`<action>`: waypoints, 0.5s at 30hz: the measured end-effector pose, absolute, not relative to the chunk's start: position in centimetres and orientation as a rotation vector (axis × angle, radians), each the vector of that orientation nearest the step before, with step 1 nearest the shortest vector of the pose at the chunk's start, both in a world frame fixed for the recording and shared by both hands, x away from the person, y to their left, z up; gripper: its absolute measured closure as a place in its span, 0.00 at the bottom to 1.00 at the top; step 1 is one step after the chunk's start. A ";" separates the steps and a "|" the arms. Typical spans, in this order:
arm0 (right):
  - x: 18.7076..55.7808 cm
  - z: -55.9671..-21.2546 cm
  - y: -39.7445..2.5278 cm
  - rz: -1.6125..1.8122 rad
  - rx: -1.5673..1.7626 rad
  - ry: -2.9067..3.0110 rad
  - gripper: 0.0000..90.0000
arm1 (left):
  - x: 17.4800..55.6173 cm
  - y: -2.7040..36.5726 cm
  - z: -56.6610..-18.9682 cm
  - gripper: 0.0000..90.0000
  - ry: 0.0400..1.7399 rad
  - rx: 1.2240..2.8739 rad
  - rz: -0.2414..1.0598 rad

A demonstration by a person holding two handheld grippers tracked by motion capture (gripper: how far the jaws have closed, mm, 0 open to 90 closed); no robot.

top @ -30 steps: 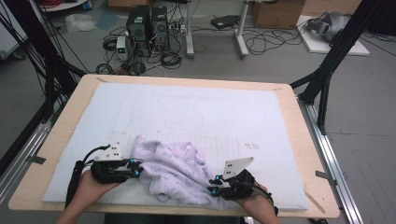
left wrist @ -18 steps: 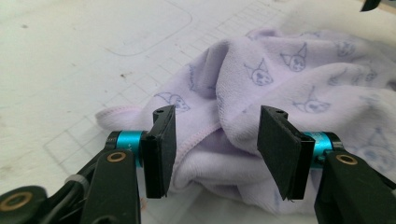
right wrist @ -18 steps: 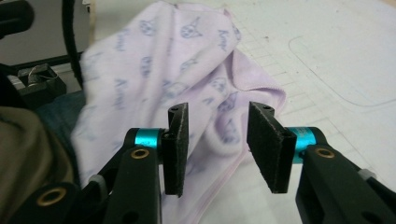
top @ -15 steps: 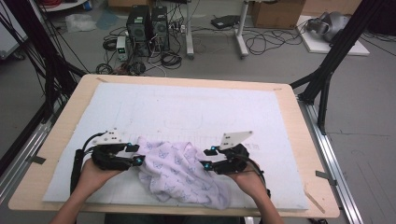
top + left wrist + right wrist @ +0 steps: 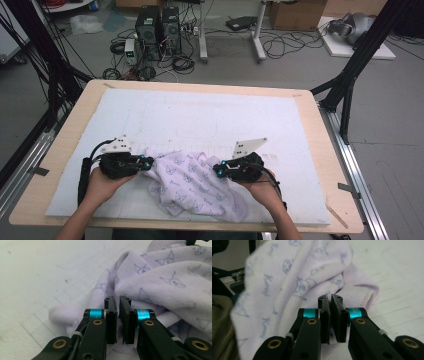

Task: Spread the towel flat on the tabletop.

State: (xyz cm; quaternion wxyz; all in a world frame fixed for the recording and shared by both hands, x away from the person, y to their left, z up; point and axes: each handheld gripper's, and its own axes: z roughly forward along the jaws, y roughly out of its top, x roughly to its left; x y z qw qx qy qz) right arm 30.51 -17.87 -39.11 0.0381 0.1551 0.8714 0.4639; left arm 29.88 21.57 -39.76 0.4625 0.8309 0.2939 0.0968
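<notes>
The left gripper (image 5: pixel 148 162) has its jaws clamped on the left edge of the cloth (image 5: pixel 192 182). The cloth is pale lilac fleece printed with small cartoon faces, lying bunched and creased on the white mat (image 5: pixel 210 117) near the table's front edge. The right gripper (image 5: pixel 218 170) pinches a fold at its right side, jaws nearly together.

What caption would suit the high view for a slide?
Two hand-held grippers, left gripper and right gripper, pinch opposite sides of a lilac printed cloth on a white mat.
</notes>
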 end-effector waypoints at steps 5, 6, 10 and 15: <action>29.6 -36.0 -19.3 1.396 0.450 2.584 0.96 | 29.3 21.9 -36.8 0.93 0.674 1.970 0.301; 29.0 -34.6 -20.0 1.403 0.441 2.536 0.96 | 29.1 21.8 -36.2 0.93 0.655 1.964 0.317; 27.3 -34.8 -20.7 1.353 0.437 2.532 0.96 | 28.4 20.7 -36.9 0.92 0.628 2.014 0.293; 25.7 -40.2 -20.7 1.226 0.503 2.702 0.96 | 28.0 20.1 -40.3 0.68 0.651 2.091 0.190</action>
